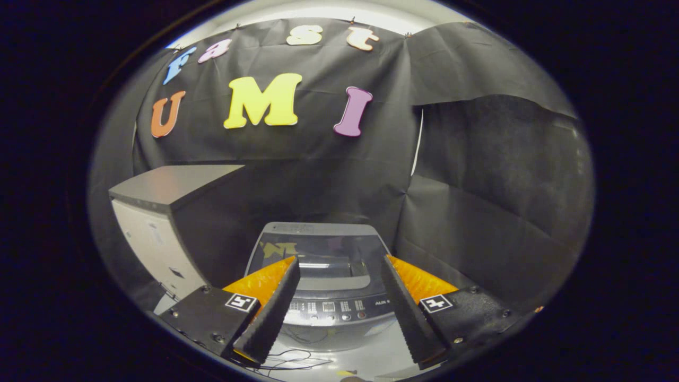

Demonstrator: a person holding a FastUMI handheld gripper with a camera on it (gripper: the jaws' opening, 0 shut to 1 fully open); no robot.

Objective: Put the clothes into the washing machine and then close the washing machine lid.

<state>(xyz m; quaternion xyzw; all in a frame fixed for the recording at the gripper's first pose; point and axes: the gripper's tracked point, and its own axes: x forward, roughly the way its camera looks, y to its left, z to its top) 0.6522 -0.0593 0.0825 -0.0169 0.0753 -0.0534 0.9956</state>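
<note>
The gripper (339,276) hangs with its fingers spread wide and holding nothing. Ahead of them and between them stands the washing machine (323,276), its glass lid (318,254) lying shut, control panel (339,307) nearest. A grey cabinet (159,212) stands just left of it
</note>
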